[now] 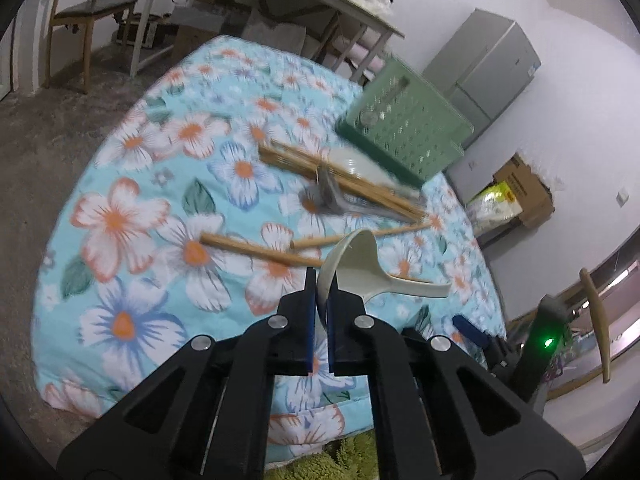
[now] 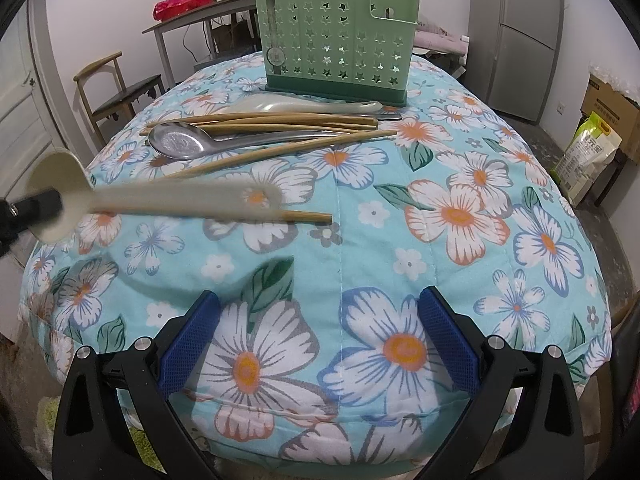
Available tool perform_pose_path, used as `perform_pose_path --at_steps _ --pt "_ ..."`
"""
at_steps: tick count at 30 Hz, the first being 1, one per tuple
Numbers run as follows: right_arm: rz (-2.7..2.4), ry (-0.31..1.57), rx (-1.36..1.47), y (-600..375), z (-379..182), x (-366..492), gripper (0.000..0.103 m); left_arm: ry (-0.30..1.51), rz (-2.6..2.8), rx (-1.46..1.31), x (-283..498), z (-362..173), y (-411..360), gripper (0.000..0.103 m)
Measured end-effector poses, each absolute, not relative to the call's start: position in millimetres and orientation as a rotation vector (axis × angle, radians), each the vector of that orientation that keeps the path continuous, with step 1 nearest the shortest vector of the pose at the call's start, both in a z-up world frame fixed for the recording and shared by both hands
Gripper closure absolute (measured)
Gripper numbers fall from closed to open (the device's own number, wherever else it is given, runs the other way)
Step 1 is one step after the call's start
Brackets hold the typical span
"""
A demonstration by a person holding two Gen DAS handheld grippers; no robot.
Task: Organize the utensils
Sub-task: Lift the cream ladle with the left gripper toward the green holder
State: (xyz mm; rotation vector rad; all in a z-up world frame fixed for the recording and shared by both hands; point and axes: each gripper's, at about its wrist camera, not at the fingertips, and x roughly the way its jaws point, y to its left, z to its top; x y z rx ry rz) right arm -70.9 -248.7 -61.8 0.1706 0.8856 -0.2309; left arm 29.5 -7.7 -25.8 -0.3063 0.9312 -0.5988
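Left gripper (image 1: 321,280) clamped narrow on the bowl rim of the cream spoon (image 1: 360,264), lifted clear of the floral desk (image 2: 480,152), handle swinging free. Right gripper (image 2: 318,340) wide, holding nothing, near the front edge. Best carried steadily toward the green caddy (image 2: 340,40) at the far edge, tipped handle-down over an open slot, then released. Risk of slipping from so small a bite. Chopsticks (image 2: 280,122) and metal spoon (image 2: 180,142) left lying just before the caddy.

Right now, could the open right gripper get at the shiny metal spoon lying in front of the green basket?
Probably yes: the right gripper is open over bare cloth, though the cream plastic ladle held by the left gripper crosses near the metal spoon.
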Motion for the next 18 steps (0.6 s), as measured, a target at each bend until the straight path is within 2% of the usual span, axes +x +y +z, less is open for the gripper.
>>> perform_pose_path --at_steps 12,18 --pt "-0.199 0.847 0.216 -254 -54 -77 0.006 0.765 -0.425 -0.375 51 14 50 0.1" --pt "-0.148 0.713 0.127 -242 -22 -79 0.017 0.717 -0.352 -0.402 58 19 72 0.1"
